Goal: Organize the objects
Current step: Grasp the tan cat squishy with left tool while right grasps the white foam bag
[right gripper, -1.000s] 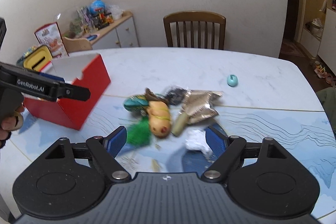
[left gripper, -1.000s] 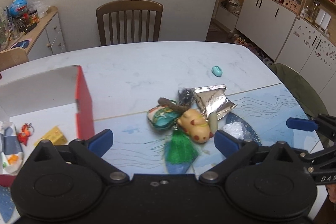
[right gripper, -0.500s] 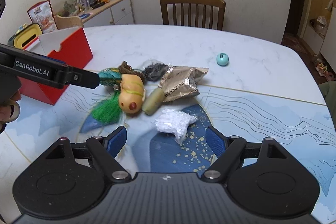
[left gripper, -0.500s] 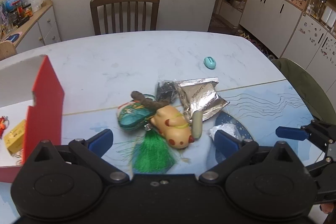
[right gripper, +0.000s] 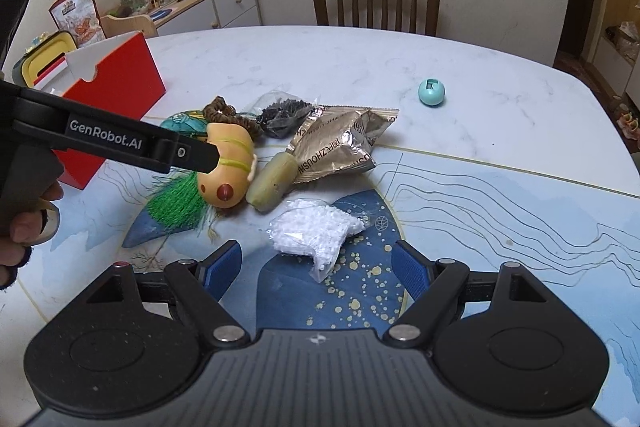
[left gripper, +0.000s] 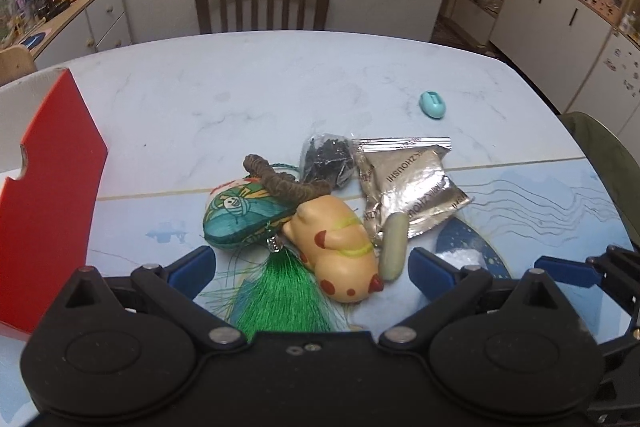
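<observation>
Red box (left gripper: 48,187) cut off at left edge, green tassel (left gripper: 280,303) partly behind left gripper (left gripper: 308,267)

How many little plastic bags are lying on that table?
2: a clear bag of dark bits behind the yellow toy, and a clear bag of white beads nearest the right fingers. Others may be hidden.
</observation>
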`<state>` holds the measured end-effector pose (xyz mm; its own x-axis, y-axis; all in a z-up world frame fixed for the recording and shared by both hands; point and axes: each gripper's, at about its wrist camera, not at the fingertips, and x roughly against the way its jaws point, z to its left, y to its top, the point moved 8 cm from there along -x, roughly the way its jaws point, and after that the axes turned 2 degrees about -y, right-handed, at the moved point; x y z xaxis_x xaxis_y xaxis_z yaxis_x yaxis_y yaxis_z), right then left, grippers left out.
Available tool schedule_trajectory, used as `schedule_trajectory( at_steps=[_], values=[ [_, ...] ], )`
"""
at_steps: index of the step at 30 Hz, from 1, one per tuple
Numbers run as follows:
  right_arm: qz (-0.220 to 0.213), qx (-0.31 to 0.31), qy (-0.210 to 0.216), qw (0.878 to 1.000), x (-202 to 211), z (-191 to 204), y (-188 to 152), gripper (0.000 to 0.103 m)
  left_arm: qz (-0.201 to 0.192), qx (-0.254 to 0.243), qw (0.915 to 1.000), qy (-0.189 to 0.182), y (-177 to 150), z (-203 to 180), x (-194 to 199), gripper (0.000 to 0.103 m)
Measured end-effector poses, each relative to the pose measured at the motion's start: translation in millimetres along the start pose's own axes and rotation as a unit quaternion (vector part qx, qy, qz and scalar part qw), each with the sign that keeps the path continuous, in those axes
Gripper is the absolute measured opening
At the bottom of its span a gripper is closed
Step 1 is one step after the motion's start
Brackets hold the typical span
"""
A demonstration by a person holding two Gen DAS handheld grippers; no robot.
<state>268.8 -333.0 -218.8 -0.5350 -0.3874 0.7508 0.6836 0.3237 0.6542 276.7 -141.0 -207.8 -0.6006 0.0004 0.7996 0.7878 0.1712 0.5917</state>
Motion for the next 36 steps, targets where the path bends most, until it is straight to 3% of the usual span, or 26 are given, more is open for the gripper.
schedule_trajectory(
  at_steps=[5, 14, 17, 26, 29, 31, 36],
  values=[
    [0.006, 0.001, 0.005, 1.000, -13, -4, 2, 0.082, 0.003, 0.010, 0.9999, 0.006, 5, -1, -11, 0.100],
    [0.007, 0.008, 0.022, 1.000, -26, 0, 4, 0.081, 0.019, 0.027, 0.9994, 0.006, 6, 0, -27, 0.080],
    [0.007, 0.012, 0.025, 1.000, -31, 1, 5, 0.080, 0.021, 0.018, 0.9996, 0.002, 6, -5, -29, 0.079],
    [0.015, 0.009, 0.023, 1.000, -47, 2, 5, 0.068, 0.034, 0.020, 0.9992, 0.002, 4, -6, -39, 0.065],
    [0.016, 0.008, 0.019, 1.000, -48, 3, 5, 0.062, 0.033, 0.016, 0.9993, -0.002, 5, -9, -38, 0.058],
    [0.019, 0.009, 0.016, 1.000, -50, 3, 5, 0.054, 0.031, 0.011, 0.9994, -0.010, 5, -11, -37, 0.045],
    [0.017, 0.005, 0.012, 1.000, -49, 2, 5, 0.046, 0.031, -0.004, 0.9995, -0.011, 4, -15, -36, 0.043]
  ],
)
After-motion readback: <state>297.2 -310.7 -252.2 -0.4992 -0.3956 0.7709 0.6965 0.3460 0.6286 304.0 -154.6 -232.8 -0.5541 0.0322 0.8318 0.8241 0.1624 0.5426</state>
